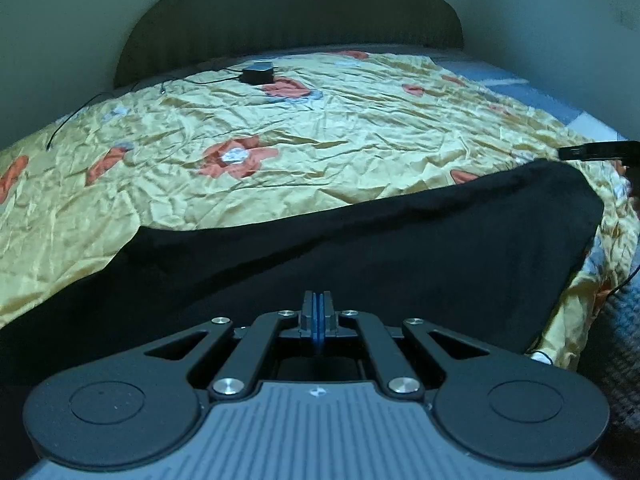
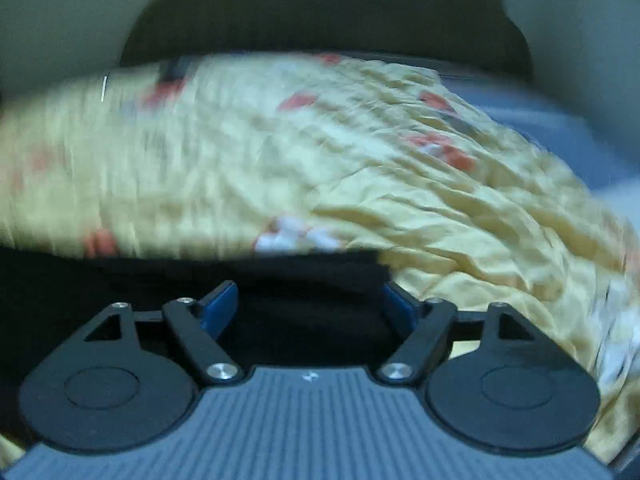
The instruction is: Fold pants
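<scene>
The black pants (image 1: 360, 248) lie spread across the near side of the bed, on a crinkled yellow bedspread (image 1: 320, 128) printed with orange flowers. From the left wrist view, the left claw (image 1: 317, 304) has its two fingers pressed together, blue pads meeting, right over the dark cloth; whether any fabric is caught between them I cannot tell. One corner of the pants reaches out to the right, near the edge of the bedspread, where a black piece of the other tool (image 1: 600, 151) pokes in from the side.

Farther back on the bedspread sits a small dark box (image 1: 258, 73) with a thin black cable (image 1: 80, 108) trailing off to the left. A dark arched headboard (image 1: 288, 28) stands behind the bed.

The right wrist view is smeared with blur. There the right claw (image 2: 310, 304) has its fingers (image 2: 218, 306) spread wide apart, with the pants beneath them and the bedspread beyond.
</scene>
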`<act>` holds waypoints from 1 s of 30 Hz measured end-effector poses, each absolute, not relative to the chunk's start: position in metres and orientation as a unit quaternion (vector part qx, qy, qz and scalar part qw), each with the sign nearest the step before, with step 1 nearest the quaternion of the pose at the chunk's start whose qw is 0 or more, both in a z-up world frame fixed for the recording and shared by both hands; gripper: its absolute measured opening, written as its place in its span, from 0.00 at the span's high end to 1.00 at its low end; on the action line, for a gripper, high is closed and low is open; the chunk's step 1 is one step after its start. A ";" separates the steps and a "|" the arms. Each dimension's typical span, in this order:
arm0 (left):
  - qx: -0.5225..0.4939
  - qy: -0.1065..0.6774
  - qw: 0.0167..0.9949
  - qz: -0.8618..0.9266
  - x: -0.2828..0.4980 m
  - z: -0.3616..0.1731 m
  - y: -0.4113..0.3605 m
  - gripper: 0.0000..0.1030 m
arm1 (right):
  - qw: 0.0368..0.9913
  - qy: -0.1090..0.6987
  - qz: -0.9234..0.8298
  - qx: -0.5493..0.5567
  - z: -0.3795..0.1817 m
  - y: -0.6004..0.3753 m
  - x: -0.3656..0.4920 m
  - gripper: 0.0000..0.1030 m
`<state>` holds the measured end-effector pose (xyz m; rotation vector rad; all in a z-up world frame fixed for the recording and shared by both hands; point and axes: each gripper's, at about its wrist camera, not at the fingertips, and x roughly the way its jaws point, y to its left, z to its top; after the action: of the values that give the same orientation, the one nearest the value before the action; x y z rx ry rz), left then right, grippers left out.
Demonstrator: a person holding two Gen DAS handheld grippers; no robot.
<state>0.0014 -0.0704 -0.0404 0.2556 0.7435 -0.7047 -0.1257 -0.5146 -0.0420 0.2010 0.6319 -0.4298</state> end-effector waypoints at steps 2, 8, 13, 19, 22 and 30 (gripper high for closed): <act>0.112 0.361 0.864 -0.333 0.005 -0.041 -0.066 0.99 | 0.920 0.320 -0.202 0.098 -0.032 -0.523 -0.133 0.25; 0.091 0.379 0.867 -0.311 0.012 -0.049 -0.052 0.99 | 0.904 0.392 -0.149 0.078 -0.060 -0.511 -0.115 0.25; 0.091 0.376 0.875 -0.290 0.007 -0.047 -0.039 0.99 | 0.904 0.361 -0.223 0.050 -0.071 -0.507 -0.082 0.09; 0.064 0.385 0.877 -0.279 0.013 -0.047 -0.022 0.99 | 0.929 0.341 -0.143 0.005 -0.044 -0.467 -0.091 0.11; 0.061 0.389 0.878 -0.274 0.014 -0.050 -0.021 0.99 | 0.931 0.359 -0.071 -0.024 -0.047 -0.434 -0.076 0.14; 0.074 0.369 0.893 -0.247 0.002 -0.041 0.001 0.98 | 0.916 0.367 -0.159 0.006 -0.068 -0.442 -0.028 0.11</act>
<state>0.0023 0.0006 -0.0407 0.1536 0.7645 -0.5121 -0.0279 -0.4421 -0.0679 0.0131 0.7556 -0.3278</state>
